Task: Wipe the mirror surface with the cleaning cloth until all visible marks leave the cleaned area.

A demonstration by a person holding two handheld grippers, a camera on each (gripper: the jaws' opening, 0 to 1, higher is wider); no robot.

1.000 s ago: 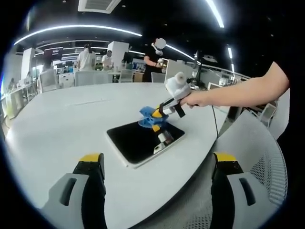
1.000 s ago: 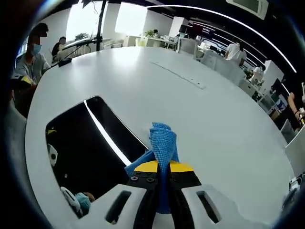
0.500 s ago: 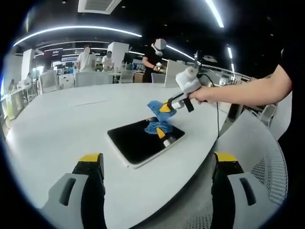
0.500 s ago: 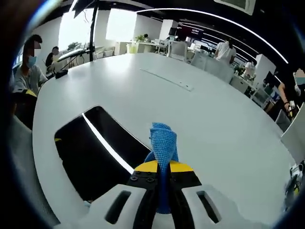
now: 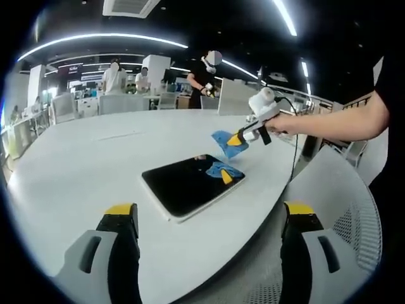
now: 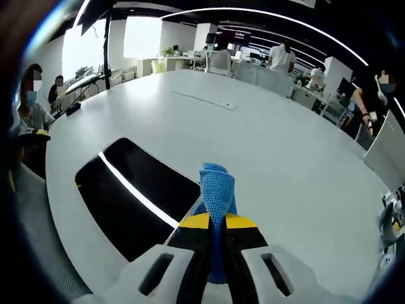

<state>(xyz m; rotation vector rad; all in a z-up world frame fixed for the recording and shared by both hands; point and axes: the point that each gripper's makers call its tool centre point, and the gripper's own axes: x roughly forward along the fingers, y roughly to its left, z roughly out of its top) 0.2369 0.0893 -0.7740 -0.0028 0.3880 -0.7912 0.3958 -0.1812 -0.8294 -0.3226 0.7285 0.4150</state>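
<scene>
Cleaning cloth (image 6: 217,183): bright blue, fine waffle weave. Mirror (image 5: 192,184): glossy black face with a pale rim and one white light streak. Surface (image 6: 278,152): plain matte white. Right gripper (image 6: 217,229): light grey body, black fingers (image 6: 193,235) tipped in yellow.

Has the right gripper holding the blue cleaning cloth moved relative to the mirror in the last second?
Yes. The right gripper with the blue cleaning cloth lifted off the dark rectangular mirror, up past its far edge.
</scene>
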